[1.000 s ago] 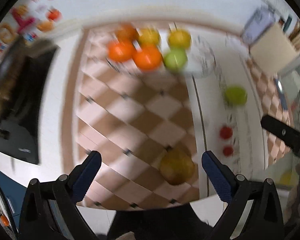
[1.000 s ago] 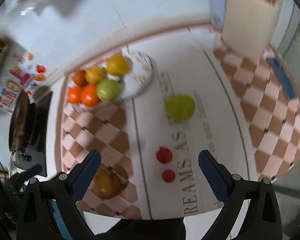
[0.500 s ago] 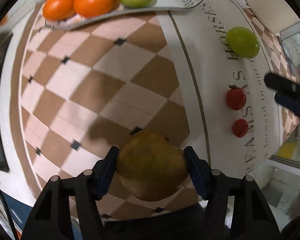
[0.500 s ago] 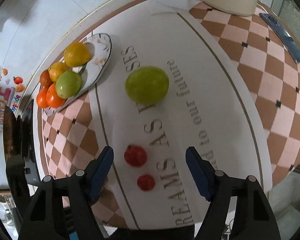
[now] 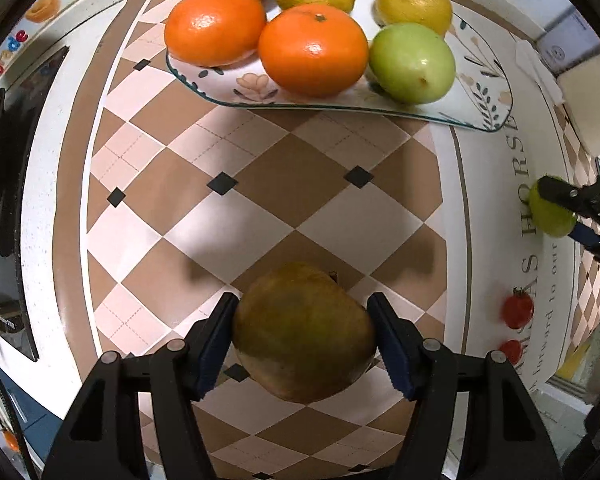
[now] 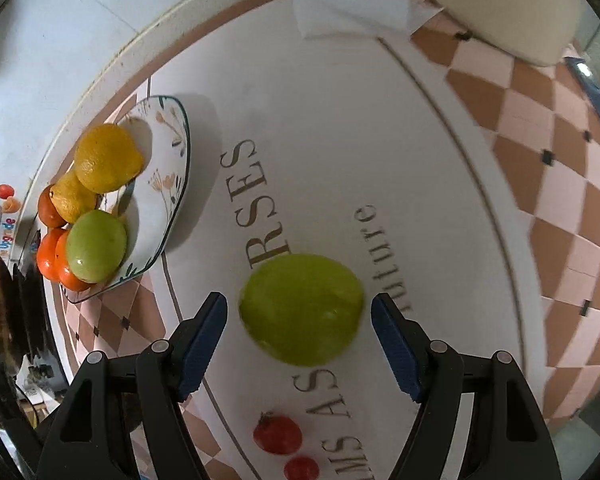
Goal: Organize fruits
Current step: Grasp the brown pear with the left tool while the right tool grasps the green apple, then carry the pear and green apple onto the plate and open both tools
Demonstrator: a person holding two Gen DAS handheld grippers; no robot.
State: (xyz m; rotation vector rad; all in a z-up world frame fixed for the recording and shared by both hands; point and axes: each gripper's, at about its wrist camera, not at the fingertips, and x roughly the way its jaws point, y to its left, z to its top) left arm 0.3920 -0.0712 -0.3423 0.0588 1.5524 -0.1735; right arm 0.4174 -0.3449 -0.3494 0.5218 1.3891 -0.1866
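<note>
Brown pear (image 5: 304, 332) clamped in left hand-held gripper (image 5: 302, 340); right hand-held gripper (image 6: 300, 334) open around green fruit (image 6: 301, 307).

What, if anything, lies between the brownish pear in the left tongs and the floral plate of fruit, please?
Nothing visible does. Only bare checkered tablecloth lies between the brownish-green pear, gripped by the left tongs, and the white floral plate, whose right end is bare.

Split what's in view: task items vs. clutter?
Task items: brownish-green pear between left jaws; loose round green fruit between right jaws; two small red tomatoes; floral plate holding citrus.
Clutter: white folded cloth; cream box.
</note>
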